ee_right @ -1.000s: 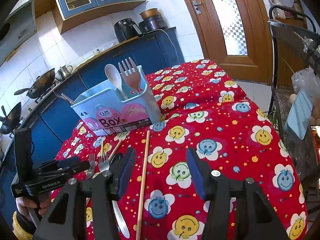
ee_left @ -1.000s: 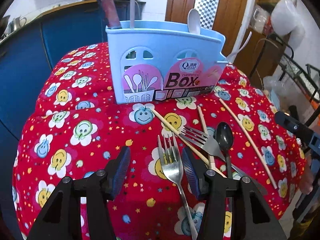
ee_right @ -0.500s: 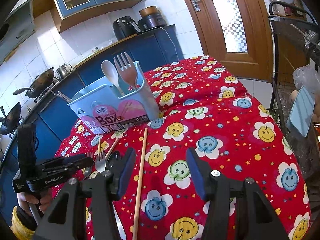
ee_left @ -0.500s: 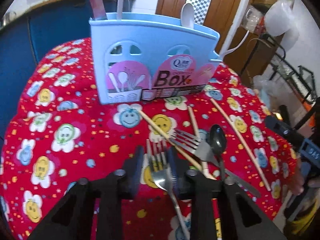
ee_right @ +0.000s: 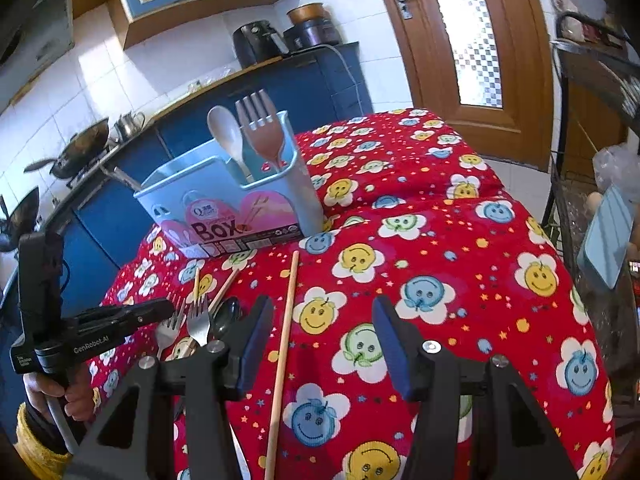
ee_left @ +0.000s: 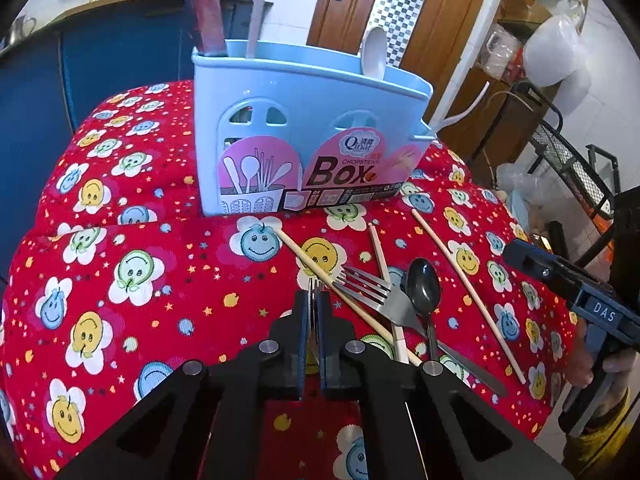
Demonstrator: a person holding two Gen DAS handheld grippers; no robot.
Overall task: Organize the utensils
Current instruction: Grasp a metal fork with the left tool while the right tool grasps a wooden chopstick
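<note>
Red cloth (ee_left: 168, 280) printed with smiling flowers is seen across the whole table in the left wrist view. At the bottom centre the left gripper (ee_left: 314, 304) is closed on a metal fork (ee_left: 314, 286); only the tine tips are visible, poking out above the two pads pressed together. Just to its right, a second fork (ee_left: 376, 294) is laid across a slanted chopstick (ee_left: 320, 272), and a dark spoon (ee_left: 423, 292) is placed beside that fork. Two more chopsticks are spread over the cloth: a short one (ee_left: 380, 254) near the forks and a long one (ee_left: 468, 296) further right. Behind them the light-blue utensil box (ee_left: 304, 140) is stood upright, with a white spoon (ee_left: 374, 54) and a reddish blade (ee_left: 206, 20) held in it. At the right edge, part of the right gripper (ee_left: 576, 288) is visible.

In the right wrist view, the right gripper (ee_right: 322, 344) is held wide open above the cloth (ee_right: 440, 248), with nothing between its blue pads. A long chopstick (ee_right: 284, 352) is seen lying lengthwise just inside its left pad. The utensil box (ee_right: 224, 208) is shown further back, carrying a pale spoon (ee_right: 224, 132) and a pink fork (ee_right: 260, 132). At the left, the left gripper (ee_right: 160, 312) is held low over the loose forks (ee_right: 198, 320) and the dark spoon (ee_right: 226, 316).
</note>
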